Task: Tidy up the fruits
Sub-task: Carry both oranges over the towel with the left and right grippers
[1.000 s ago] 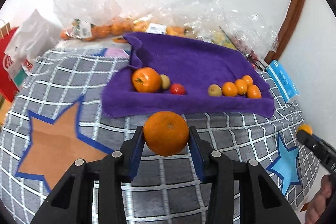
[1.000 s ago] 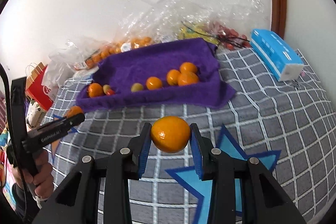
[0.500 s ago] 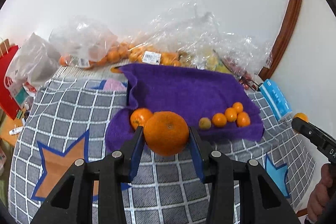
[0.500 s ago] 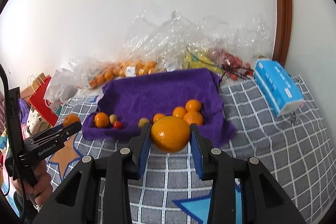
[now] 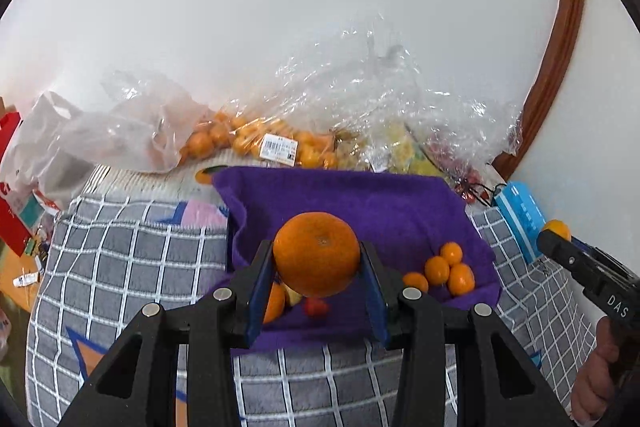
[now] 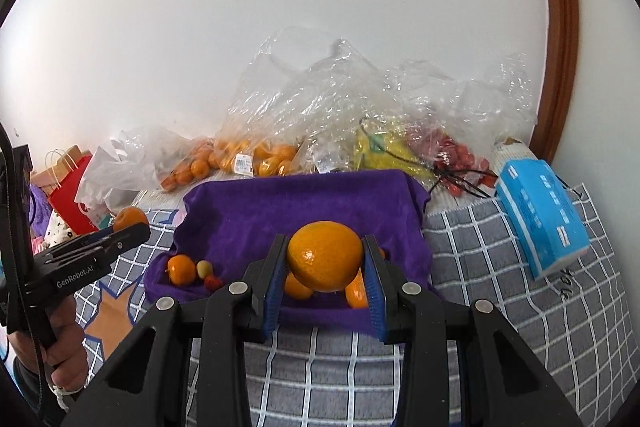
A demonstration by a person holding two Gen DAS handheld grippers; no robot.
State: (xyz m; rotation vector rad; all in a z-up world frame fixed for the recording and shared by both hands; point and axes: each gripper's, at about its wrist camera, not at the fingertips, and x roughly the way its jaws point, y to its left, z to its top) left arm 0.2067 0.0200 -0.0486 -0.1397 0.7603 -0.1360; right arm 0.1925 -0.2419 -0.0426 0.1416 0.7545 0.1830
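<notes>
My left gripper (image 5: 317, 263) is shut on a large orange (image 5: 316, 253), held above the near left part of the purple towel (image 5: 360, 203). My right gripper (image 6: 325, 261) is shut on a smaller orange (image 6: 325, 255) above the towel's (image 6: 288, 211) near right part. On the towel lie a big orange (image 6: 181, 269), a small green fruit (image 6: 204, 268) and a red one (image 6: 213, 281) at the left, and several small oranges (image 5: 446, 269) at the right. Each gripper also shows at the edge of the other's view, the right one (image 5: 554, 237) and the left one (image 6: 132, 227).
Clear plastic bags of oranges (image 6: 240, 159) and other fruit (image 6: 452, 155) are heaped along the wall behind the towel. A blue tissue pack (image 6: 540, 219) lies at the right on the grey checked cover (image 6: 500, 307). A red paper bag (image 6: 70, 195) stands at the left.
Both grippers have risen and moved forward with their oranges, from over the checked cover to over the towel's near edge. The grips are unchanged.
</notes>
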